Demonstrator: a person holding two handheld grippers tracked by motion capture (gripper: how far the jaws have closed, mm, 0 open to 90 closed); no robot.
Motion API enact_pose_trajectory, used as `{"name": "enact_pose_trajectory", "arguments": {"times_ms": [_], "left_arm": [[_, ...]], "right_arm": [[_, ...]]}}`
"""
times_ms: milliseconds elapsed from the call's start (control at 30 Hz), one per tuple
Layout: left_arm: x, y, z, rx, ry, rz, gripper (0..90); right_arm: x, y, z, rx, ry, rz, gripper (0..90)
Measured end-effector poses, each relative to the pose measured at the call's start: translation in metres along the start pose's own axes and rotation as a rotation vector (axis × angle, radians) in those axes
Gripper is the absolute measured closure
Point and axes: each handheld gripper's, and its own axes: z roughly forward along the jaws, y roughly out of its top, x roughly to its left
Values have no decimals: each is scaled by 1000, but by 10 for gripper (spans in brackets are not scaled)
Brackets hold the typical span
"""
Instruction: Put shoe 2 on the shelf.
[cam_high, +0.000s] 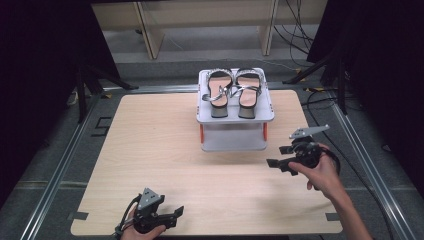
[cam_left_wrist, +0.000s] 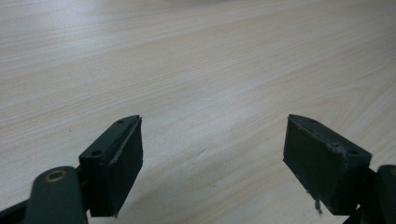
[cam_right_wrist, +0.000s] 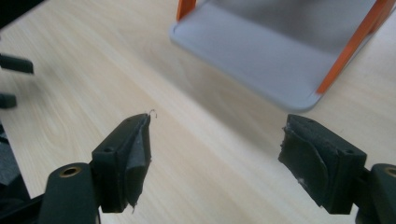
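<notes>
A pale wooden surface carries a grey two-tier shoe rack with orange posts, standing toward the far edge, right of centre. On its top shelf lies a pair of strappy sandals, side by side, heels toward the person; the lower shelf is bare.

The left gripper sits at the near edge, held in the left hand, well apart from the rack. Its fingers are spread wide with nothing between them, above bare wood.

The right gripper, held in the right hand, hovers near the rack's front right corner, pointing left. Its fingers are also wide and hold nothing; the rack's lower shelf lies just ahead of them.

Beyond the surface are dark stands, cables and light wooden furniture legs.
</notes>
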Motion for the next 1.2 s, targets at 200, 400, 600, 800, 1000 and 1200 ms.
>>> {"name": "enact_pose_trajectory", "arguments": {"times_ms": [200,400,600,800,1000,1200], "left_arm": [[0,0,0,-1,-2,2,194],[0,0,0,5,-4,2,194],[1,0,-1,13,-8,14,192],[0,-1,0,13,-3,15,189],[0,0,-1,4,-8,21,188],[-1,0,-1,15,-2,19,186]], "right_arm": [[9,-26,19,17,2,-30,282],[17,-47,41,65,7,-18,278],[31,-61,49,89,12,-46,260],[42,-77,49,123,16,-87,260],[42,-86,46,120,11,-97,249],[43,-88,46,110,-6,-111,249]]}}
